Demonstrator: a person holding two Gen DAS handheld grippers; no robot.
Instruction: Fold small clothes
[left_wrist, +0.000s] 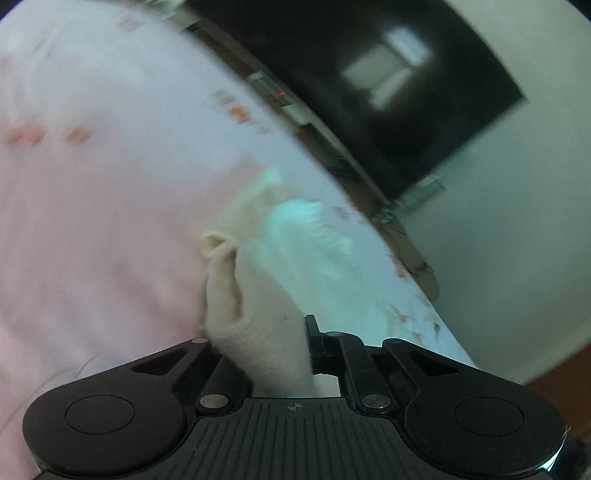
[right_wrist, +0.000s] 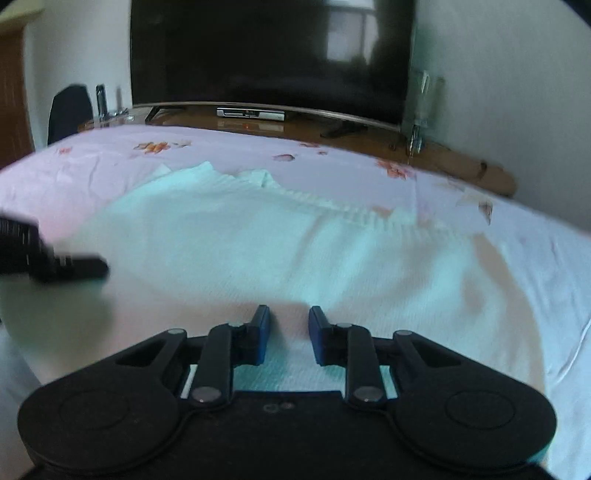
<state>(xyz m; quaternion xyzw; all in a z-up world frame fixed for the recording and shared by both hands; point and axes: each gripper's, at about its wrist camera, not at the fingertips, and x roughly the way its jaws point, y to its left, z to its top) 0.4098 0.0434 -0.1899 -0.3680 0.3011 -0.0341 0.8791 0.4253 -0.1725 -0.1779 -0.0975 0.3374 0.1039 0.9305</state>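
A small white knitted garment (right_wrist: 280, 243) lies spread on the bed, its ribbed hem toward the far side. My right gripper (right_wrist: 288, 321) is open just above its near part, with nothing between the blue pads. My left gripper (left_wrist: 266, 343) is shut on a cream-white fold of the garment (left_wrist: 258, 325) and lifts it off the bed; the cloth hides the left finger. In the right wrist view the left gripper (right_wrist: 55, 262) shows as a black blur at the left edge, over the garment's left side.
The bed has a pale pink floral sheet (right_wrist: 110, 162). Beyond it stands a wooden TV bench (right_wrist: 303, 129) with a large dark television (right_wrist: 266, 55), a set-top box (right_wrist: 251, 112) and a black chair (right_wrist: 68, 110) at the left. White wall on the right.
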